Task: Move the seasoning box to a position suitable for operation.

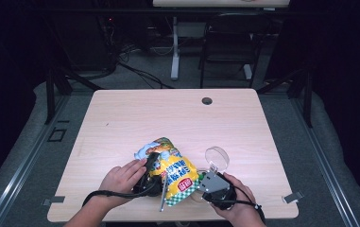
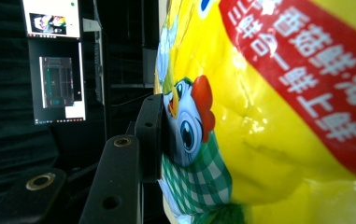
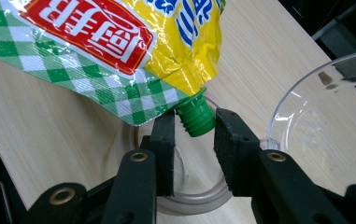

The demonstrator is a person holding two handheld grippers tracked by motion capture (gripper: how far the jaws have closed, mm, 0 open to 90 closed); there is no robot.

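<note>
Yellow pouch [image 1: 174,174] clamped in left hand-held gripper [image 1: 151,177] | right hand-held gripper [image 3: 192,128] apart around green spout [image 3: 195,119], over clear dish [image 3: 189,186] | next: tip and squeeze to pour.

A light wooden table [image 1: 121,123] carries a round cable hole [image 1: 207,100] near its far edge. Beyond it, on the grey floor, stand a dark chair [image 1: 229,45] and a white table leg [image 1: 175,47], with black cables [image 1: 140,71] trailing across. Off to one side, lit screens [image 2: 54,60] glow in the dark.
</note>
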